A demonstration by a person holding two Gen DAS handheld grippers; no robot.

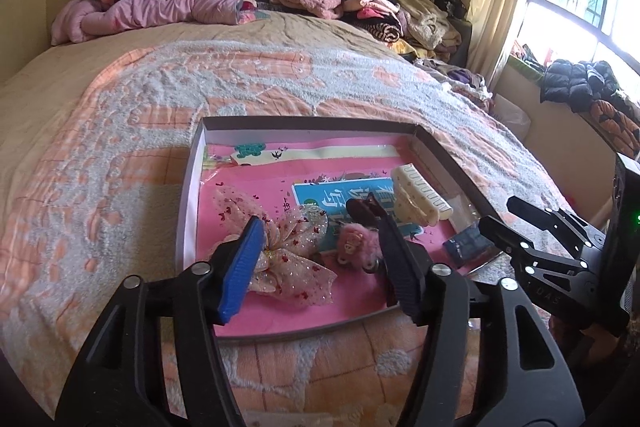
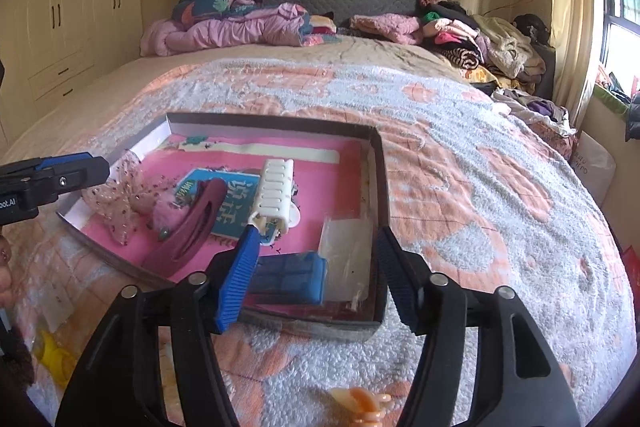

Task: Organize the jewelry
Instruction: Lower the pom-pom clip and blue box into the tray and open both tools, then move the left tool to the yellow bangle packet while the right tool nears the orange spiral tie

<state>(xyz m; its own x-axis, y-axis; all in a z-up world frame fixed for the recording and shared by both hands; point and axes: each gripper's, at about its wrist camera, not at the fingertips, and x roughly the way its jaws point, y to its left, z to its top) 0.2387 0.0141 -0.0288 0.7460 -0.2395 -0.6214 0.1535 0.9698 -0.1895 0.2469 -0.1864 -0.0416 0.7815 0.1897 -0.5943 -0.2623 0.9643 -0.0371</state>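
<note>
**Shallow box on bedspread, both claws released**

Nubbly peach-grey bedspread (image 1: 120, 131). Flat cardboard box (image 1: 304, 122), pink-lined. Inside: sequinned mesh bow (image 1: 292, 267) at 7 o'clock, ribbed white hair claw (image 2: 276, 193) centre, small blue case (image 2: 290, 277) at 5. Left gripper (image 1: 320, 243) spread over bow; right gripper (image 2: 314, 243) spread above case, both pitched downward, holding nothing.

orange clip (image 2: 362, 411) cut off by bottom edge; yellow item (image 2: 56, 359) partly hidden.

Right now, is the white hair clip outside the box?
No, the white hair clip lies inside the box, on its pink liner.
</note>
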